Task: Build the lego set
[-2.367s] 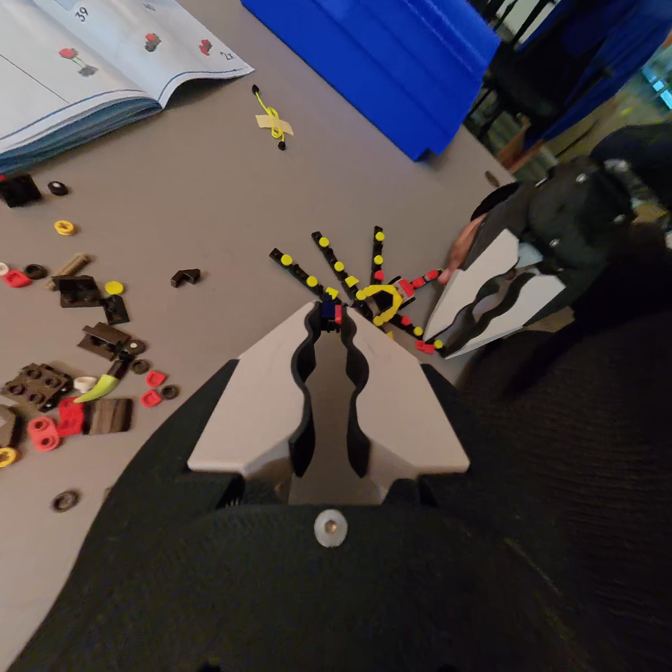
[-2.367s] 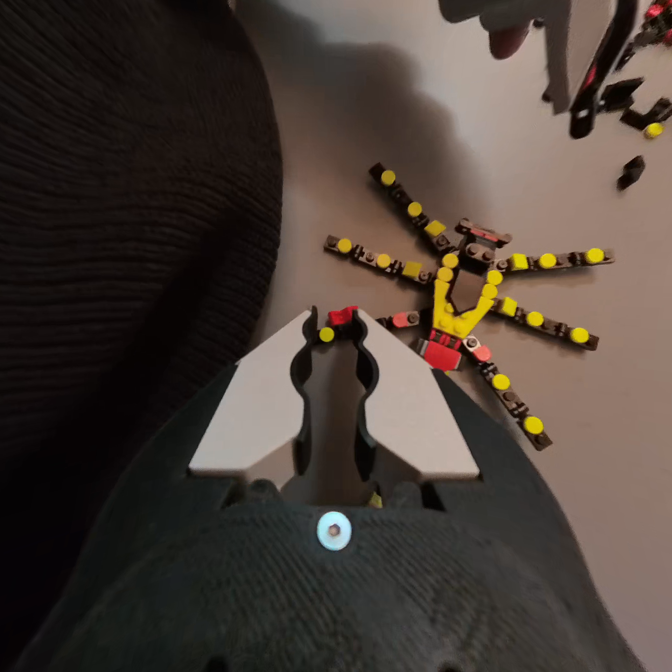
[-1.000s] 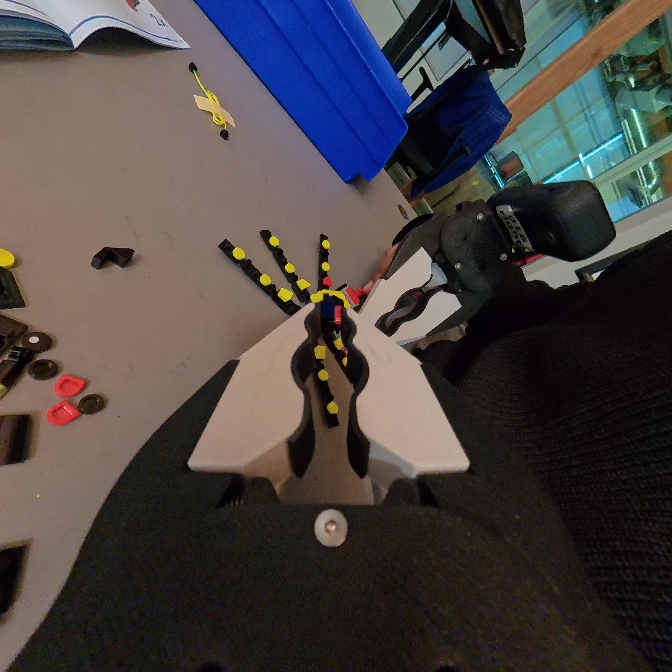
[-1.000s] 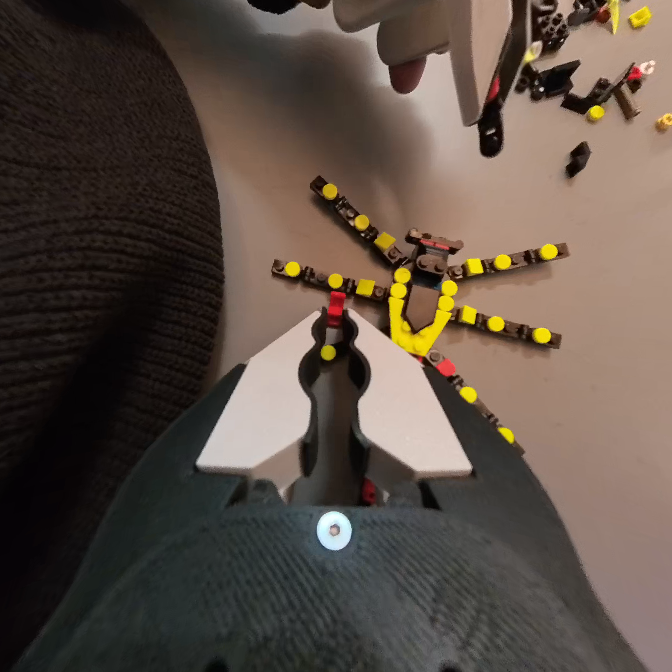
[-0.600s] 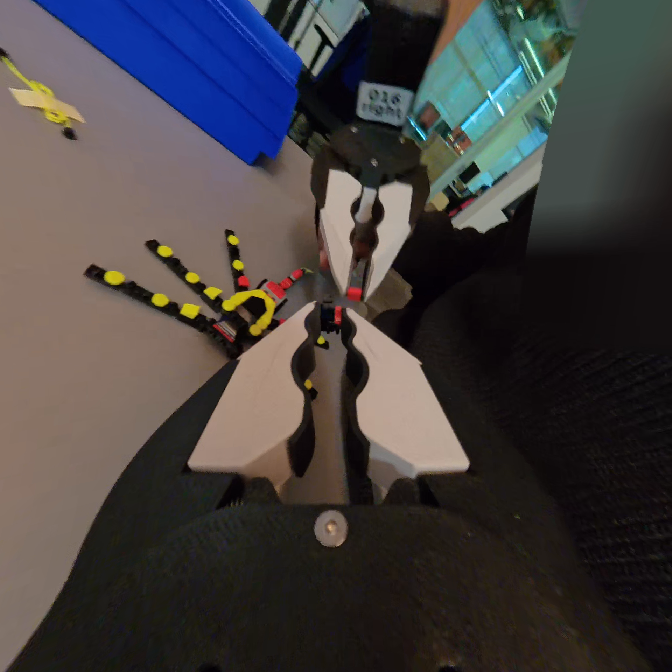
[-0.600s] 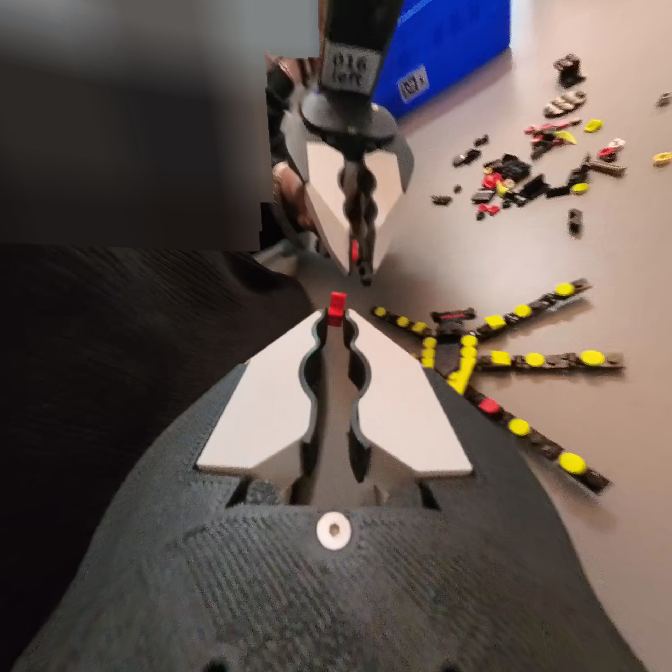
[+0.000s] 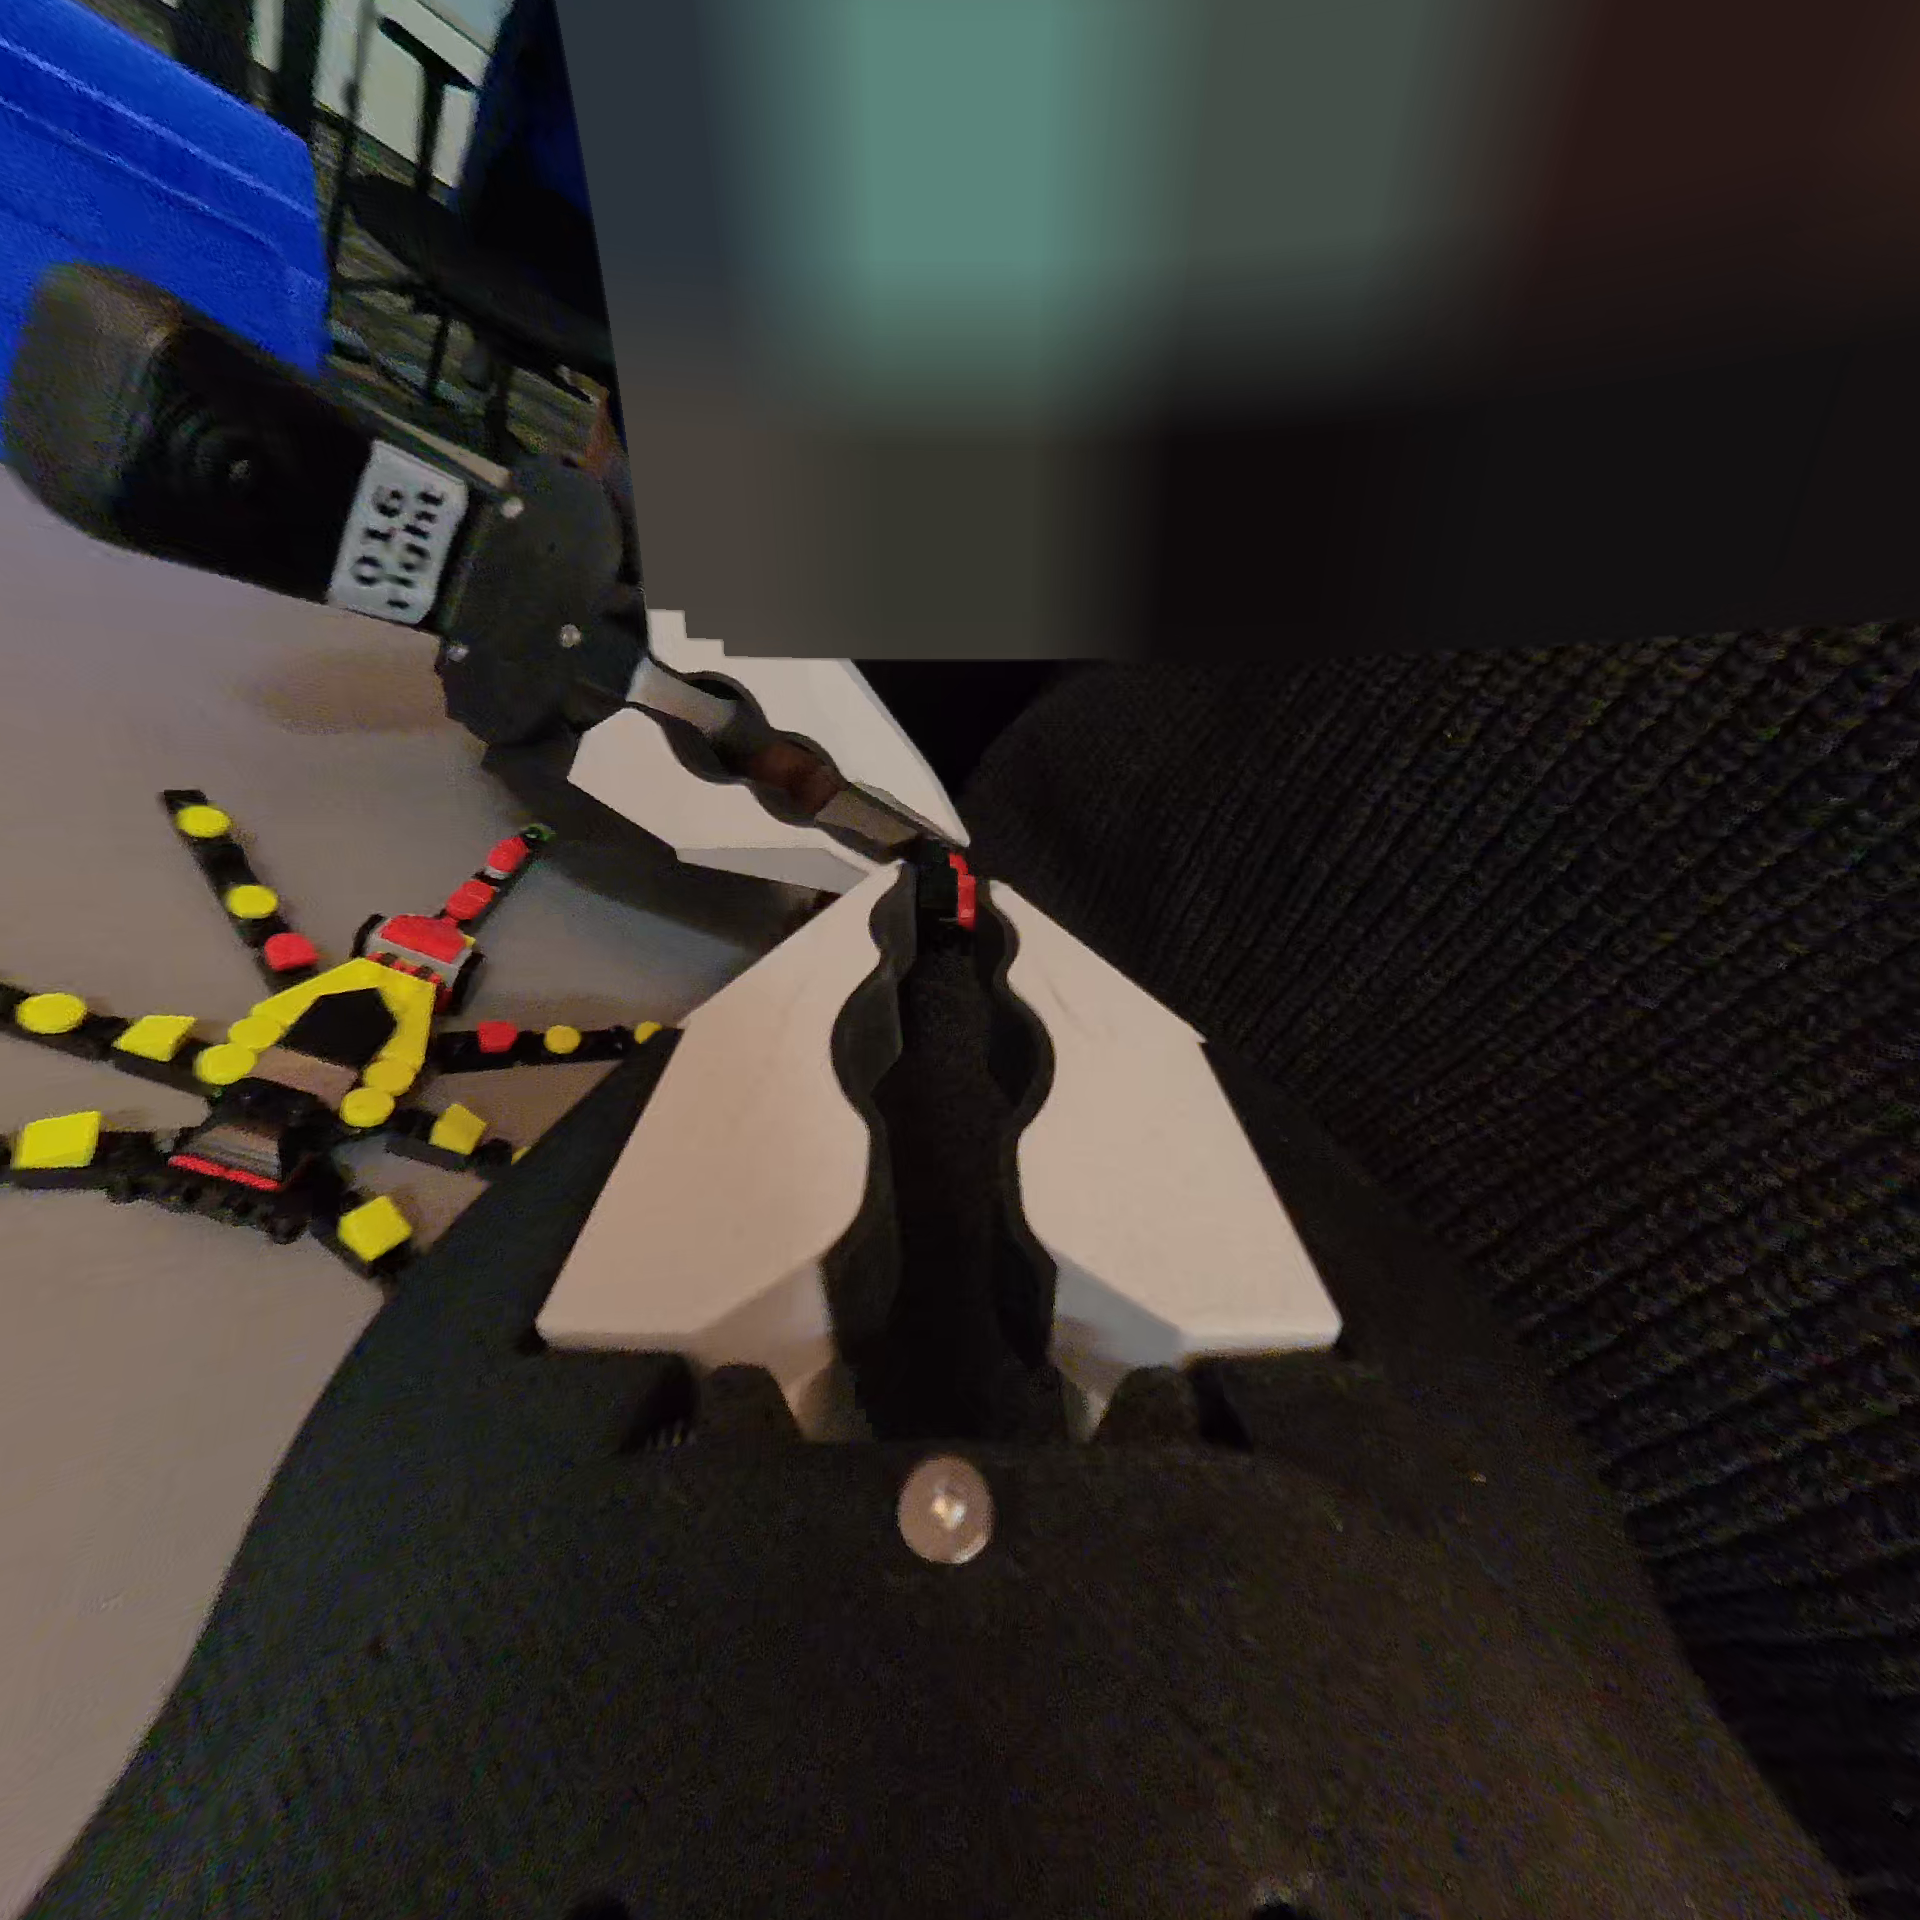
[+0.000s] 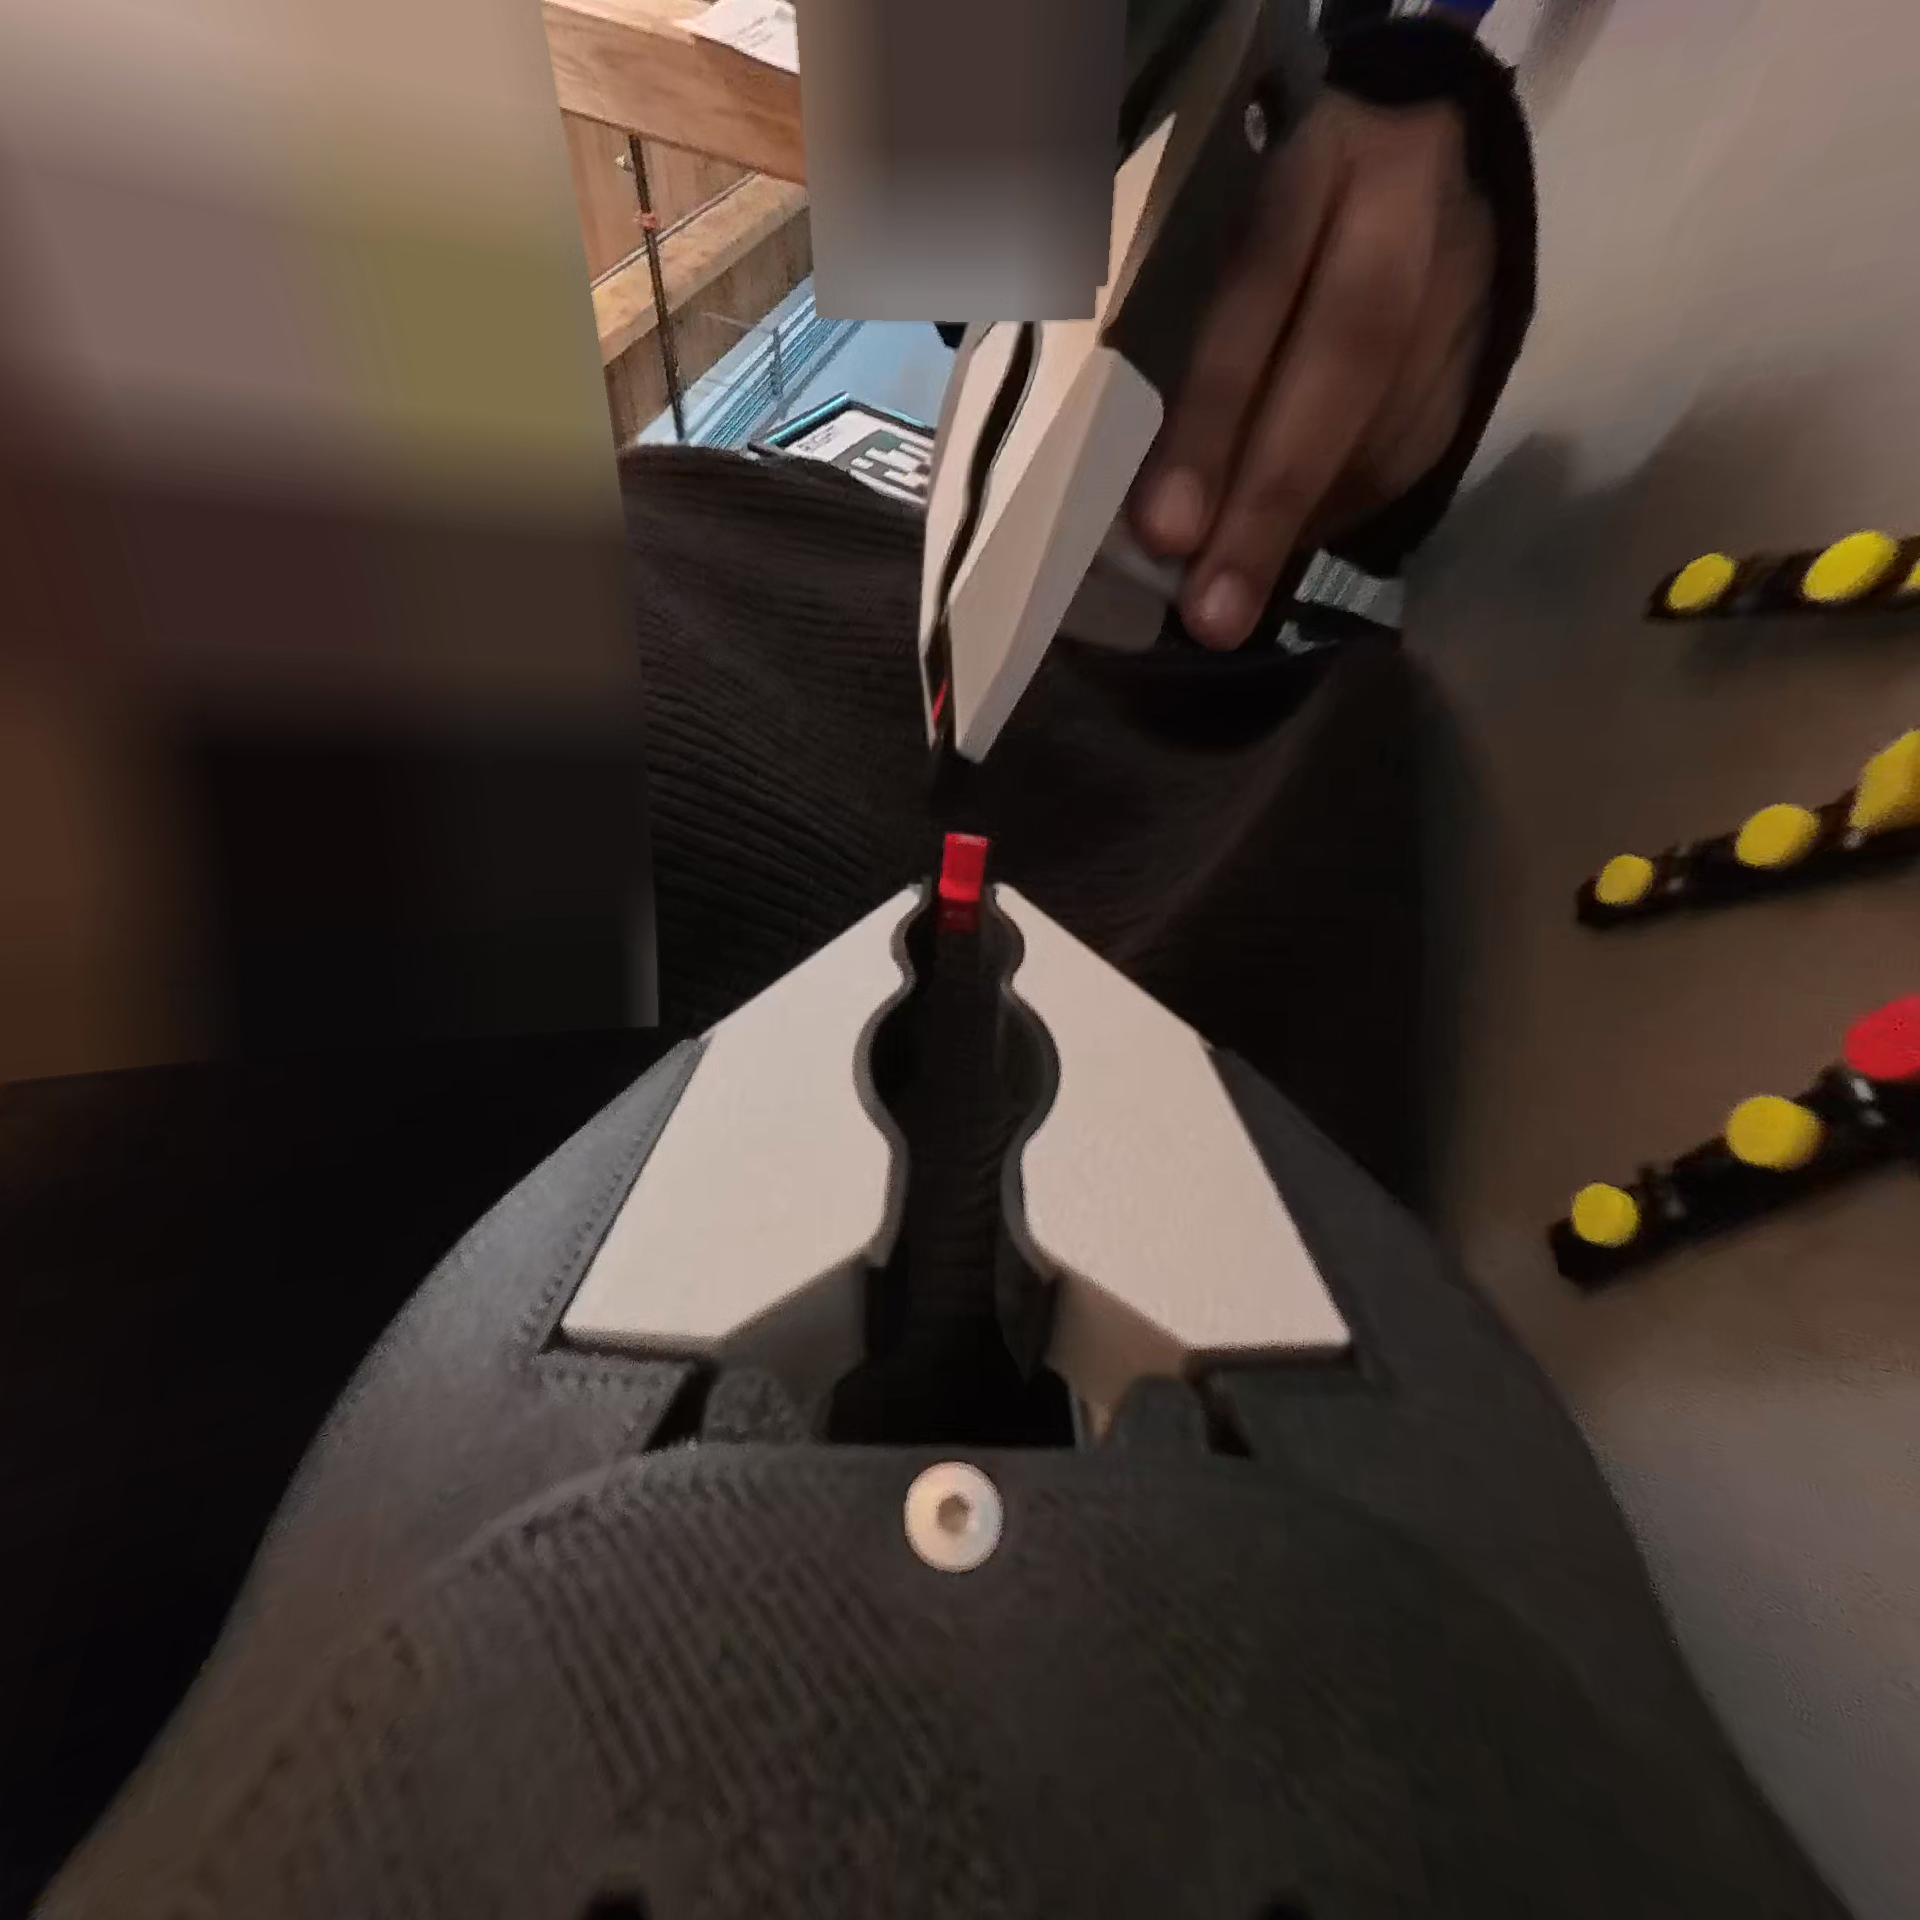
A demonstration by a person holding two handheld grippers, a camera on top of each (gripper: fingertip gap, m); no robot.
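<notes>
The left tool (image 7: 943, 896) pinches a small black-and-red lego piece (image 7: 948, 891); the right tool (image 8: 961, 906) clamps a red lego piece (image 8: 960, 871). Their tips nearly meet beyond the counter (image 7: 125, 1455) edge, where the spider-like lego model (image 7: 312, 1049) lies.

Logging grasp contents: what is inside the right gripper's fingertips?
The right gripper pinches a small red lego piece, its top protruding. The clamped lower part is hidden.
</notes>
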